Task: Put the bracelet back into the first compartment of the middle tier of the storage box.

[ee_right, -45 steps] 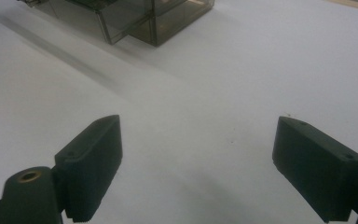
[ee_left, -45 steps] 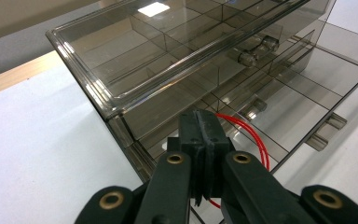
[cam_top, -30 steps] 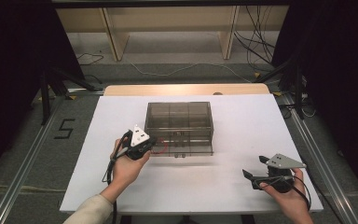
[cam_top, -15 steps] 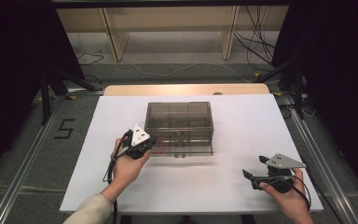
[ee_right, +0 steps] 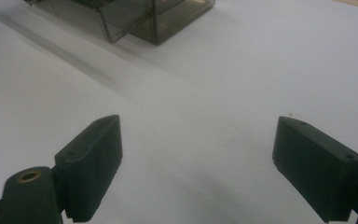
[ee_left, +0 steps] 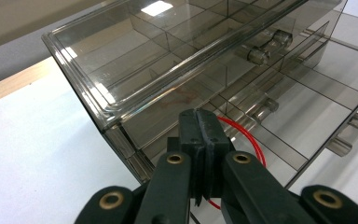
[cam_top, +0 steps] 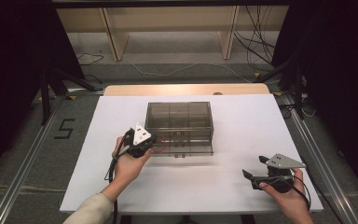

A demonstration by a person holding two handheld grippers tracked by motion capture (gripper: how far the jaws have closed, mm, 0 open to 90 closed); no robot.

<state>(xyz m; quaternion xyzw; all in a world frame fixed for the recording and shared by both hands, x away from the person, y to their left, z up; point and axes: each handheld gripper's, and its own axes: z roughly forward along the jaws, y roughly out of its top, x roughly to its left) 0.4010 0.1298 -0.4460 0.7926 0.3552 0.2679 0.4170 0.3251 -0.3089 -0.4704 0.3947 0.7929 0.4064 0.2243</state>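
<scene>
A smoky clear plastic drawer box [cam_top: 179,122] stands in the middle of the white table [cam_top: 242,116]. My left gripper [cam_top: 154,144] is at the box's front left corner. In the left gripper view its jaws are pressed together [ee_left: 199,128], and a thin red ring [ee_left: 253,141] loops out from between them in front of the drawer fronts [ee_left: 279,107]. From above, the red ring [cam_top: 161,144] sits at the jaw tips. My right gripper [cam_top: 253,167] rests near the table's front right, well away from the box [ee_right: 135,16]. Its jaws stand wide apart [ee_right: 200,140] with only bare table between them.
The box has several compartments and clear bar handles [ee_left: 263,49] on its drawers. A wooden shelf frame [cam_top: 168,28] and loose cables [cam_top: 256,42] lie on the floor beyond the table. A dark stand [cam_top: 46,79] is at the left.
</scene>
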